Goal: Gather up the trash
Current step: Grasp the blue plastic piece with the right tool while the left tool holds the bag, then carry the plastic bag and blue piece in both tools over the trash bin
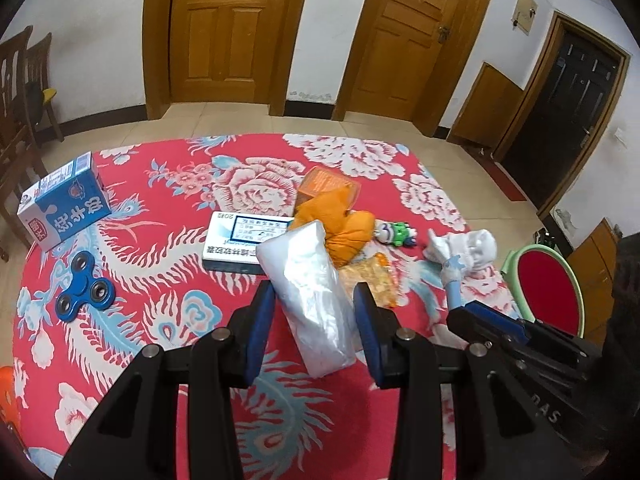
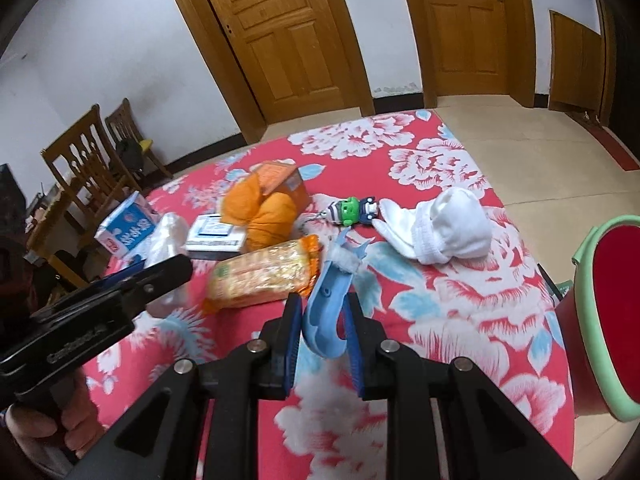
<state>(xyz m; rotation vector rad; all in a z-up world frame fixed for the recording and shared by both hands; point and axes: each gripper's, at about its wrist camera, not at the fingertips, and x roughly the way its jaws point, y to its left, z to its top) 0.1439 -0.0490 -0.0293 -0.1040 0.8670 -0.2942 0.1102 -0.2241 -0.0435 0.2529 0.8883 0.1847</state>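
My left gripper (image 1: 314, 300) is shut on a clear crumpled plastic bag (image 1: 312, 296), held over the red floral tablecloth (image 1: 160, 200); the bag also shows in the right wrist view (image 2: 166, 240). My right gripper (image 2: 322, 310) is shut on a blue plastic hook-shaped piece (image 2: 326, 312) with a white band; it shows in the left wrist view (image 1: 454, 280). An orange snack wrapper (image 2: 264, 272) lies just ahead of the right gripper. A red bin with a green rim (image 2: 616, 320) stands off the table's right edge.
On the cloth lie a blue milk carton (image 1: 64, 200), a blue fidget spinner (image 1: 84, 286), a white-and-blue flat box (image 1: 240, 240), an orange cloth (image 1: 340, 224) by an orange box (image 2: 280, 178), a small toy keychain (image 2: 352, 208) and white socks (image 2: 444, 228). Wooden chairs (image 2: 88, 168) stand left.
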